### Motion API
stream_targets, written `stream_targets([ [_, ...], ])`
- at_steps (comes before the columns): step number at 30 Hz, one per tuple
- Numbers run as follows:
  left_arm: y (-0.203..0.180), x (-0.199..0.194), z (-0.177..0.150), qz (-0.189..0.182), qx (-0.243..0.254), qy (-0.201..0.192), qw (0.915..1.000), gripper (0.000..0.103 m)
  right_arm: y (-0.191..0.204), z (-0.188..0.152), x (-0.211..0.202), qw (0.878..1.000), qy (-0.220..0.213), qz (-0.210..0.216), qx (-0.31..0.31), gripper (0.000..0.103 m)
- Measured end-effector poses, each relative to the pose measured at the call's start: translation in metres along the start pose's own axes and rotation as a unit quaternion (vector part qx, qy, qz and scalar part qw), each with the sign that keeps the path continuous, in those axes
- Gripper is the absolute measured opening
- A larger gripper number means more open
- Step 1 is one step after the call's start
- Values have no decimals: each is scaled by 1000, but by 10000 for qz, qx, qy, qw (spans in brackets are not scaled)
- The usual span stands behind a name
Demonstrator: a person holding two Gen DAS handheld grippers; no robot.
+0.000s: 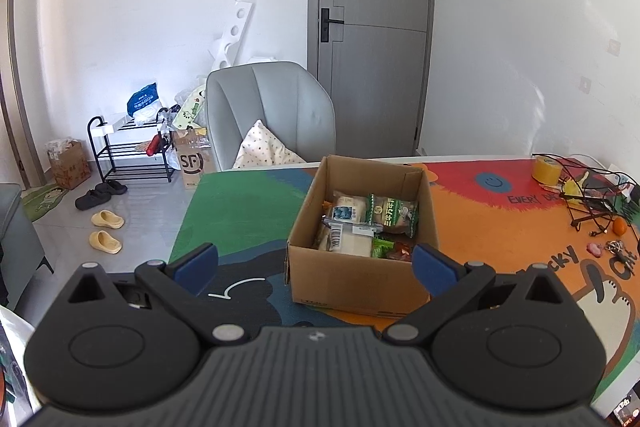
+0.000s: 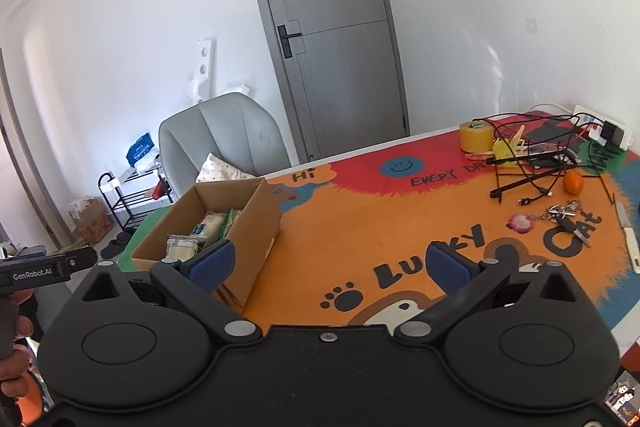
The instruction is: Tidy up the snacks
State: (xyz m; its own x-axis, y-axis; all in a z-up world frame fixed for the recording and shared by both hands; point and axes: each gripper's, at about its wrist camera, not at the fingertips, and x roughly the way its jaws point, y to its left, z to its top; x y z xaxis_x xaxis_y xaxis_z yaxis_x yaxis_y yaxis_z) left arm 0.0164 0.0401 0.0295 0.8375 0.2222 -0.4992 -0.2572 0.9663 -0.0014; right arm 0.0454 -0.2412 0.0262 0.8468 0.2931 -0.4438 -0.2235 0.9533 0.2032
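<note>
An open cardboard box (image 1: 352, 279) stands on the colourful table mat (image 1: 240, 211). It holds several wrapped snacks, among them a green packet (image 1: 394, 213) and pale wrapped buns (image 1: 348, 239). My left gripper (image 1: 316, 265) is open and empty, held just in front of the box's near wall. In the right wrist view the same box (image 2: 256, 227) sits at the left with snack packets (image 2: 200, 231) showing inside. My right gripper (image 2: 330, 265) is open and empty, above the orange part of the mat (image 2: 360, 227), to the right of the box.
A yellow tape roll (image 2: 476, 137), tangled black cables (image 2: 532, 163), an orange fruit (image 2: 573, 183), keys (image 2: 568, 219) and a knife (image 2: 628, 239) lie at the table's far right. A grey chair (image 1: 272, 111) stands behind the table. A shoe rack (image 1: 132, 151) and slippers (image 1: 106, 231) are on the floor at left.
</note>
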Motion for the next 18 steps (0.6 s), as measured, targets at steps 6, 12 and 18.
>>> stream_targets([
  [6,-1,-1,-2,-46,46,40,10000,103,0,-1,1,10000,55,-29,-11,103],
  [12,-3,0,-4,-147,77,92,9998,103,4,-3,2,9999,123,16,-81,103],
  [18,-1,2,-5,-183,49,167,9997,103,7,-4,4,9996,204,92,-146,103],
])
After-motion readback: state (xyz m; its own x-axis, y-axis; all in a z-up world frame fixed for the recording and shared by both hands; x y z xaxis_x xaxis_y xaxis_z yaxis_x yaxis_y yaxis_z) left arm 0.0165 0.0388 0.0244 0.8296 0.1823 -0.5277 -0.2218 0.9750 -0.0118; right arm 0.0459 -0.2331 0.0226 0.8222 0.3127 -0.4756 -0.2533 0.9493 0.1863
